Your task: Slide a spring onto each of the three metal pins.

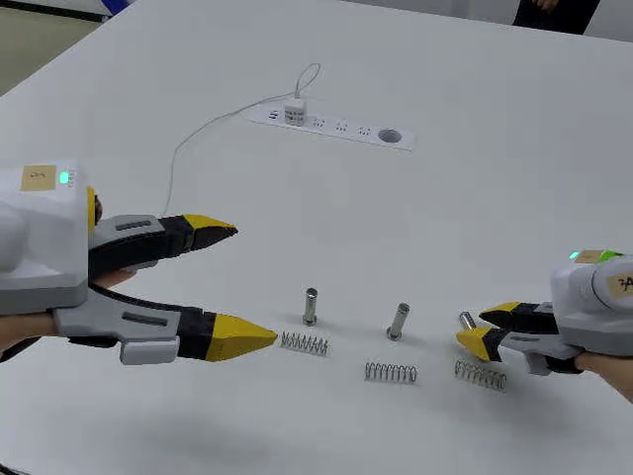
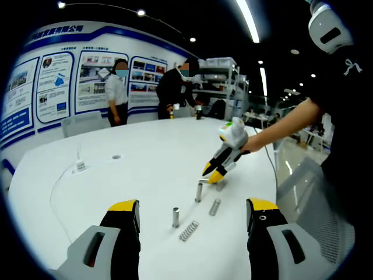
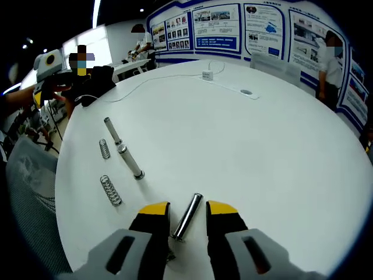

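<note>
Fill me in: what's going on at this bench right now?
A person works two handheld grippers over a white table. The left pin, middle pin and right pin stand in a row. The left spring, middle spring and right spring lie loose in front of them, none fitted yet. The right gripper straddles the right pin, jaws narrowly apart. The left gripper hovers wide open beside the left spring.
</note>
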`<state>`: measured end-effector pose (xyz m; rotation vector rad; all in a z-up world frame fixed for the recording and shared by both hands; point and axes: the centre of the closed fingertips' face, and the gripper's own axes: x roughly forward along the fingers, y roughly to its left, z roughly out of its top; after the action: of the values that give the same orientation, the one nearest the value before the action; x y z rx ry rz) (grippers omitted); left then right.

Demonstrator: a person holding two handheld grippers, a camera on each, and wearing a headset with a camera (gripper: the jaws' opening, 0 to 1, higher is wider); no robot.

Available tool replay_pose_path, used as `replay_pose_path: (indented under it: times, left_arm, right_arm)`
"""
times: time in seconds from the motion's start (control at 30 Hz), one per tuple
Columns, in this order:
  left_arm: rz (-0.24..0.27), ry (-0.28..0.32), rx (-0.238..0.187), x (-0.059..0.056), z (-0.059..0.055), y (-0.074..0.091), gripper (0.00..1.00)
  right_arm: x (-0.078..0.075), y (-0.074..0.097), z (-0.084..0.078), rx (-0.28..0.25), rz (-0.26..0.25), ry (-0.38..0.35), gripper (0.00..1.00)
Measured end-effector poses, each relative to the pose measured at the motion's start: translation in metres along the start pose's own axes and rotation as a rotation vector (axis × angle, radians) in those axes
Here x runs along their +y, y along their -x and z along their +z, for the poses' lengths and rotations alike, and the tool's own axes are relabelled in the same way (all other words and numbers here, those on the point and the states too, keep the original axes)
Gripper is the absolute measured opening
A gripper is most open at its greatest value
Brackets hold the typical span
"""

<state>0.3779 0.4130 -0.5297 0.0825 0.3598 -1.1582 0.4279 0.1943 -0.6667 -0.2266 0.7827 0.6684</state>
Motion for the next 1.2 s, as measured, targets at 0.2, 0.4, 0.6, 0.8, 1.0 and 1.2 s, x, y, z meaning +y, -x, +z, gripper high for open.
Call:
replay_pose_path:
  times: [0.2, 0.4, 0.6, 0.8, 1.0, 1.2]
  left_arm:
    - [-0.004, 0.007, 0.003, 0.001, -0.002, 0.001, 0.76]
    - [0.002, 0.019, -0.014, 0.003, 0.001, 0.004, 0.77]
    - [0.008, 0.021, -0.017, 0.006, 0.002, 0.005, 0.77]
    - [-0.002, 0.031, -0.029, 0.005, 0.004, 0.002, 0.76]
    - [-0.015, 0.024, -0.041, 0.002, 0.01, -0.001, 0.76]
    - [-0.014, 0.024, -0.043, 0.001, 0.01, 0.002, 0.75]
  right_arm:
    - [-0.002, -0.007, 0.001, 0.016, -0.021, -0.028, 0.22]
    - [-0.004, -0.009, -0.001, 0.028, -0.037, -0.02, 0.17]
    - [-0.003, -0.009, -0.002, 0.047, -0.06, -0.004, 0.16]
    - [-0.002, -0.011, 0.0, 0.039, -0.068, -0.023, 0.11]
    - [-0.004, -0.011, -0.001, 0.065, -0.069, -0.06, 0.09]
    - [-0.004, -0.011, -0.002, 0.072, -0.075, -0.07, 0.08]
